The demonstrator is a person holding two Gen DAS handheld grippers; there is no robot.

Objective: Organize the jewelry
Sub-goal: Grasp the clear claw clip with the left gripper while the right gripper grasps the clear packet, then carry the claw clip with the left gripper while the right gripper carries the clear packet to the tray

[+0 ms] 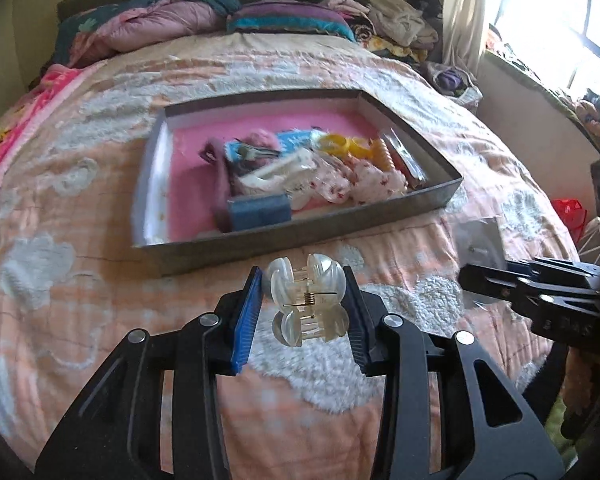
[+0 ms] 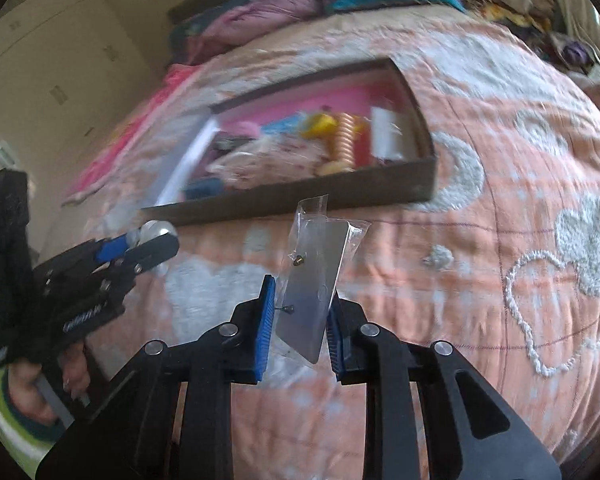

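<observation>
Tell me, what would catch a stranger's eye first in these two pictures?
Probably the clear hair claw clip pinched in the left gripper over the peach bedspread. Next, the right gripper holding up a small clear packet with earrings on a card. Beyond both, on the bed, lies an open shallow box with a pink floor, holding a jumble of hair accessories.

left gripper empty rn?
No, the left gripper is shut on a clear hair claw clip, pinched between its blue pads above the bedspread.
</observation>
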